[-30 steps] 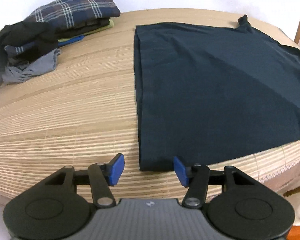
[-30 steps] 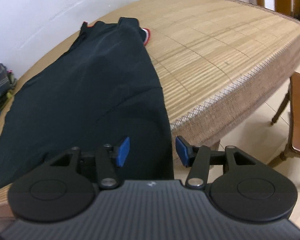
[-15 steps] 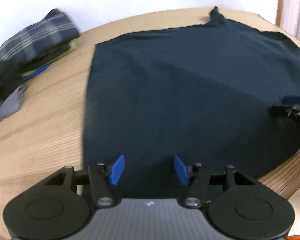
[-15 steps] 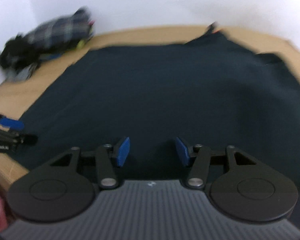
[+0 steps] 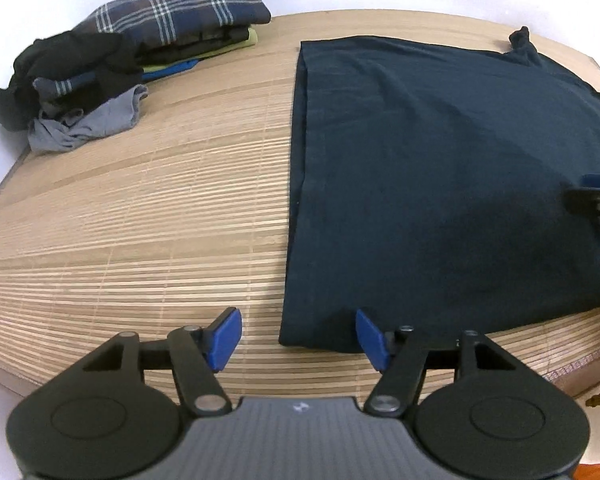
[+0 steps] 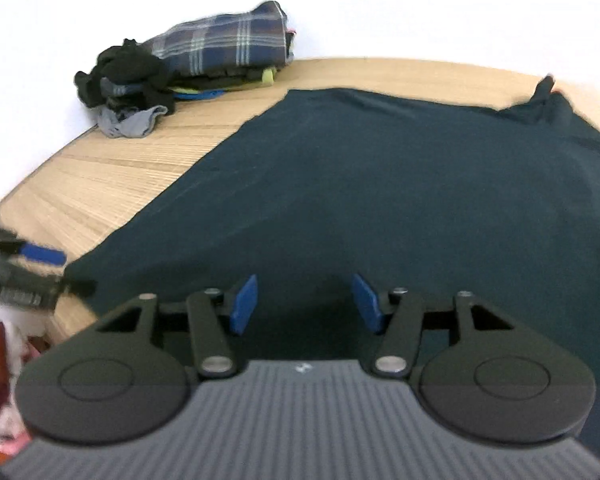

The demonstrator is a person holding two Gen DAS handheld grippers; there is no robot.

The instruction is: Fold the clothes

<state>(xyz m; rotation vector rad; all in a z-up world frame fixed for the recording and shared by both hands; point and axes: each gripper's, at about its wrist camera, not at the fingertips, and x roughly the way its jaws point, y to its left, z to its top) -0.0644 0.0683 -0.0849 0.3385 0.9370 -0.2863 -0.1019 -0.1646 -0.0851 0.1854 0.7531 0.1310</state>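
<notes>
A dark navy garment [image 5: 440, 168] lies spread flat on the bamboo mat [image 5: 140, 220]. It also fills the right wrist view [image 6: 380, 200]. My left gripper [image 5: 298, 338] is open and empty, low over the garment's near left corner. My right gripper [image 6: 304, 304] is open and empty, hovering over the garment's near edge. The right gripper's tip shows at the right edge of the left wrist view [image 5: 596, 196]. The left gripper shows at the left edge of the right wrist view [image 6: 28, 268].
A pile of clothes with a plaid piece on top [image 5: 172, 20] sits at the mat's far left corner, with black and grey pieces [image 5: 80, 92] beside it. The pile also shows in the right wrist view [image 6: 188, 64]. The mat's front edge runs just below the grippers.
My left gripper has swung back left to the garment's near left corner. My right gripper has turned slightly and stays over the near edge. Both remain open.
</notes>
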